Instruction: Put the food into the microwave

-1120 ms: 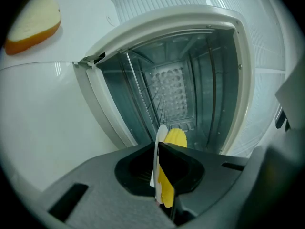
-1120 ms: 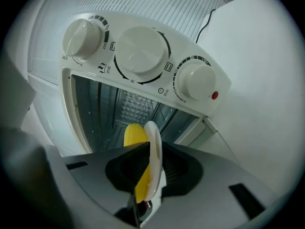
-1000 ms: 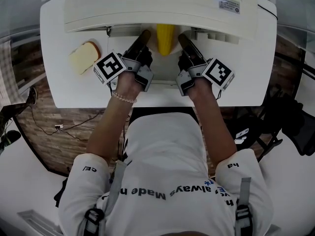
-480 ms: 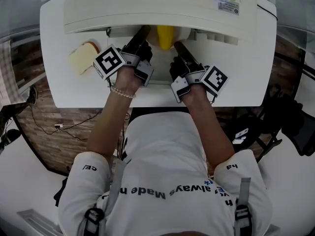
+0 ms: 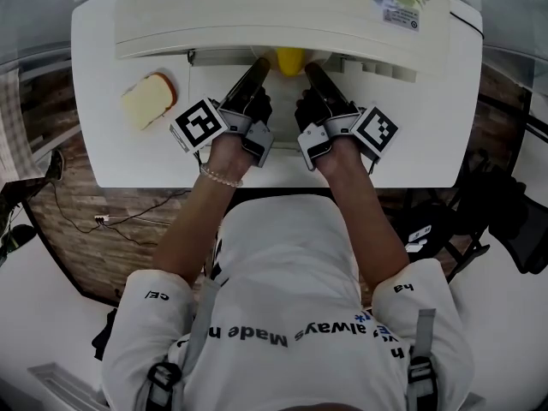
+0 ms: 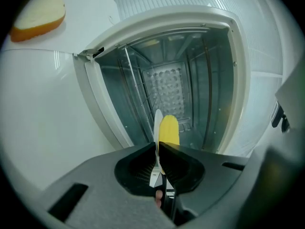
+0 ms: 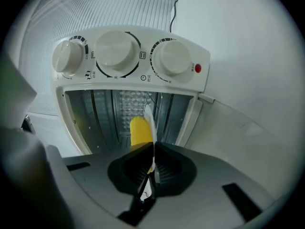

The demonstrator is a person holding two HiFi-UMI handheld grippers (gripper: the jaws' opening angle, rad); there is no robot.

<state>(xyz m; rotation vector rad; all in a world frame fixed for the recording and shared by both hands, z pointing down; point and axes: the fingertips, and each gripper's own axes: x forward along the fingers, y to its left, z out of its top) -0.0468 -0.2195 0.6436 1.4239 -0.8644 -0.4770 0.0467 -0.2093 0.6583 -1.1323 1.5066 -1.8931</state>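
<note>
The plate (image 6: 157, 120) was clenched at its rim by the left gripper (image 6: 158, 149) and right gripper (image 7: 153, 151) alike. The yellow food (image 6: 168, 130) on it was held at the mouth of the microwave (image 5: 274, 15), long axis pointed inward, cavity straight ahead.

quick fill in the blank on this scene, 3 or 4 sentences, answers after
1. The left gripper and the right gripper are both ____ on the rim of the white plate.
2. The food on the plate is ____ in colour.
3. The microwave has ____ round knobs on its panel.
4. The slice of bread lies on the table to the person's ____.

Missing words: shut; yellow; three; left
</note>
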